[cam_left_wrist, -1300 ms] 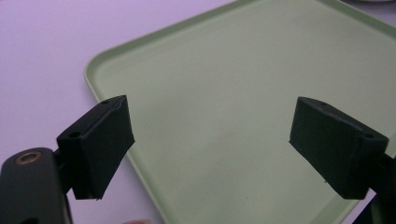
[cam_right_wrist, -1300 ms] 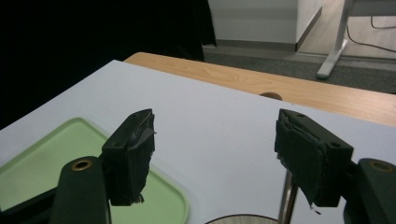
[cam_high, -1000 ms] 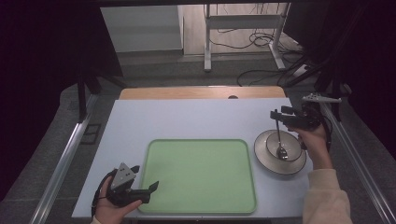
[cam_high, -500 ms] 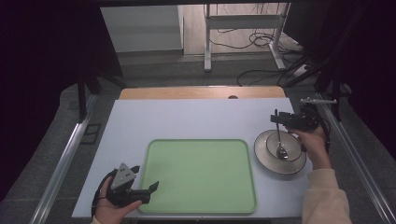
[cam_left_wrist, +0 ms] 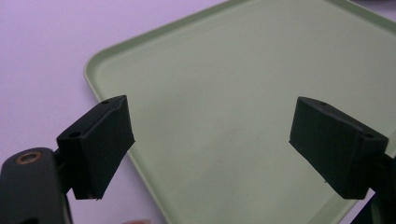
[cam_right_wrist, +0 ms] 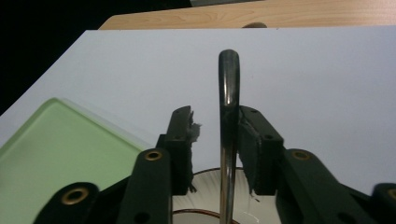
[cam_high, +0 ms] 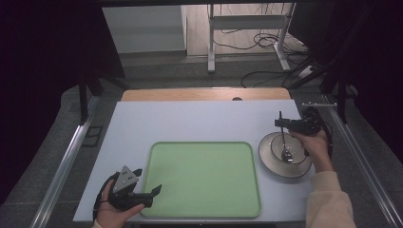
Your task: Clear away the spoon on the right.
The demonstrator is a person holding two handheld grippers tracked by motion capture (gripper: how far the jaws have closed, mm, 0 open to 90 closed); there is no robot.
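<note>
Pale table (cam_high: pixel 190 121) is lit in a dark room; left gripper (cam_high: pixel 145 188) is held spread over tray (cam_high: pixel 204 175), right gripper (cam_right_wrist: pixel 215 122) slightly parted around spoon (cam_right_wrist: pixel 228 116), handle against one pad

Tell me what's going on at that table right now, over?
Left gripper open, idle over green tray edge. Right gripper around spoon handle, jaws not fully closed; spoon bowl in the dish. Tray bare.

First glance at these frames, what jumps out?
The big green tray at table centre, with nothing on it. Right of it, a spoon stands in a pale bowl, its handle rising between the right gripper's jaws; it touches one jaw, with a gap to the other. The left gripper hangs wide open at the tray's near-left corner.
</note>
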